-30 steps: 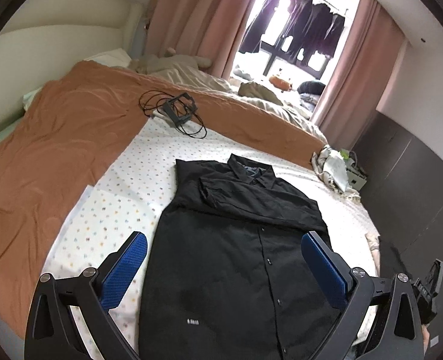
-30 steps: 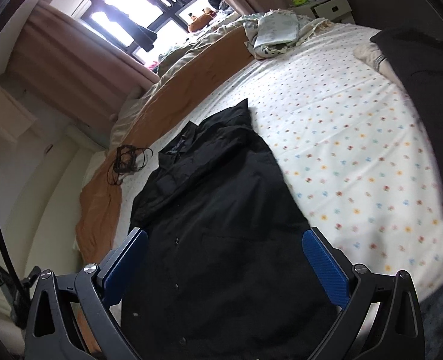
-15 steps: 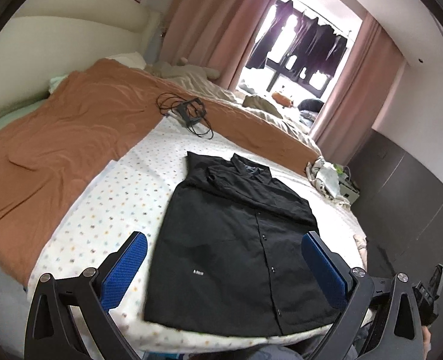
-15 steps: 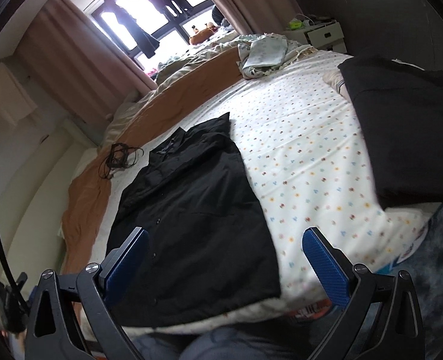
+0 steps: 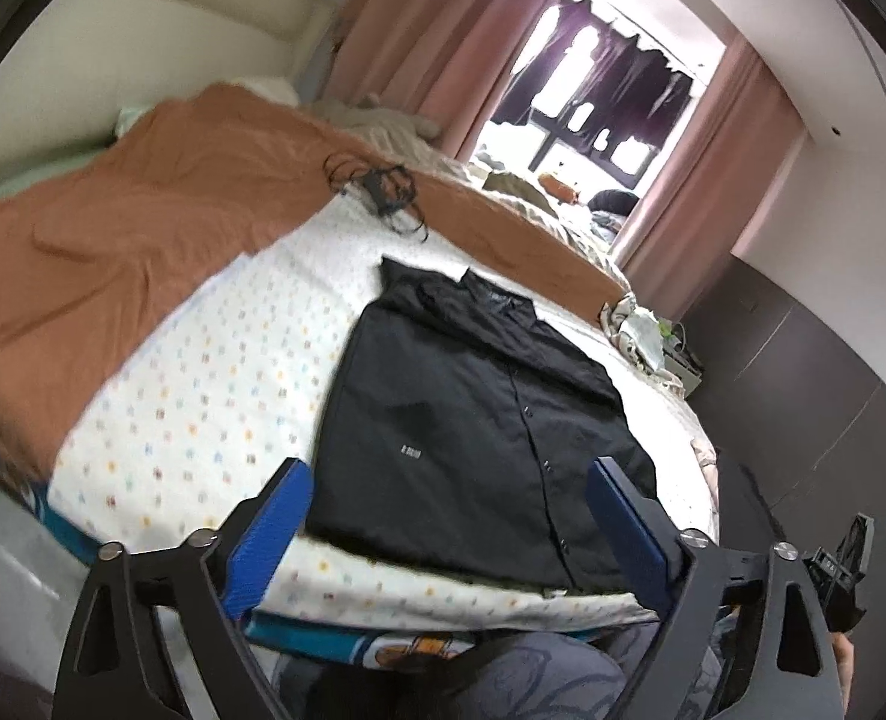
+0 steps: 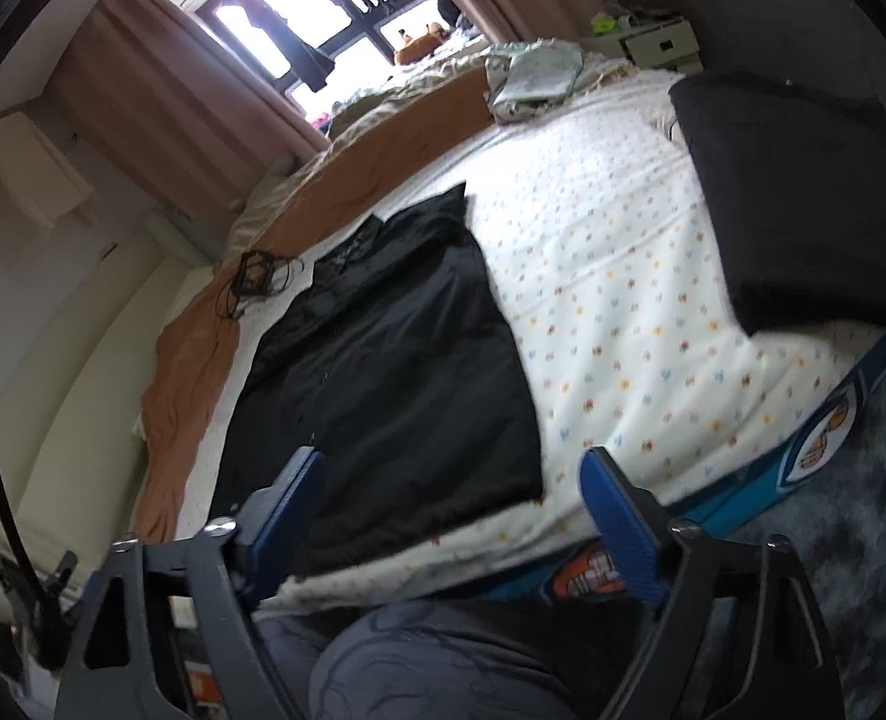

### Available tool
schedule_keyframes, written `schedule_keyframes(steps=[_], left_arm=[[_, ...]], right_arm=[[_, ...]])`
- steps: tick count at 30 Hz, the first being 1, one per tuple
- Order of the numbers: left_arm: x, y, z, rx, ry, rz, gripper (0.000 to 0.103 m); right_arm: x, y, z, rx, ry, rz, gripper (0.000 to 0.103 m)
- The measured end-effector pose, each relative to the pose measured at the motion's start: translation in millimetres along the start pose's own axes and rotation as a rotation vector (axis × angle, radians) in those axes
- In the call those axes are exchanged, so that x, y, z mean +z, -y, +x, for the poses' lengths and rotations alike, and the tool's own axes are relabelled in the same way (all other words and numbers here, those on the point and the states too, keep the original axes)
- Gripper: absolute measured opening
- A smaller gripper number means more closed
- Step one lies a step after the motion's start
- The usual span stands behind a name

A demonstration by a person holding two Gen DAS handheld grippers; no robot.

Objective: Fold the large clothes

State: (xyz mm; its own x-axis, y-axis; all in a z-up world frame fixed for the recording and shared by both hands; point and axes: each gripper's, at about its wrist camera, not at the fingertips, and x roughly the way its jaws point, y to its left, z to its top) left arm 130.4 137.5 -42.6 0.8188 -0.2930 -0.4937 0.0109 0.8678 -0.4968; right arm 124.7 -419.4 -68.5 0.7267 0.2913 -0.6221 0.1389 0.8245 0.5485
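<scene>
Both tools, left [image 5: 449,504] and right [image 6: 452,495], have withdrawn, agape, from the shirt [image 5: 473,420].

one black shirt [image 5: 473,414], two tools [image 5: 449,516]

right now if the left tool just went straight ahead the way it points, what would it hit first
Most likely the black shirt on the bed: the open left tool frames the shirt's near hem, with nothing visible between. Depth is unclear, so it may hit the mattress edge first.
</scene>
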Motion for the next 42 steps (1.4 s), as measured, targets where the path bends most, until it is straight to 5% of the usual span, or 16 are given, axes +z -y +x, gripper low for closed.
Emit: schedule_keyframes(steps=[12, 30, 35, 39, 42], left_arm=[[-26, -47, 38, 0.005, -0.126, -0.125, 0.063], [-34, -93, 113, 0.035, -0.298, -0.264, 0.061], [-31, -95, 121, -0.019, -0.321, -0.311, 0.061], [-26, -94, 118, -0.138, -0.296, -0.395, 0.061], [-26, -87, 116, -0.120, -0.301, -0.377, 0.061]], right_arm=[[-21, 36, 34, 0.049, -0.084, 0.081, 0.075], [-20, 47, 121, 0.089, -0.214, 0.152, 0.070], [-24, 54, 132, 0.146, -0.233, 0.205, 0.070], [-19, 53, 127, 0.226, -0.204, 0.238, 0.070], [-17, 54, 123, 0.266, -0.179, 0.252, 0.070]])
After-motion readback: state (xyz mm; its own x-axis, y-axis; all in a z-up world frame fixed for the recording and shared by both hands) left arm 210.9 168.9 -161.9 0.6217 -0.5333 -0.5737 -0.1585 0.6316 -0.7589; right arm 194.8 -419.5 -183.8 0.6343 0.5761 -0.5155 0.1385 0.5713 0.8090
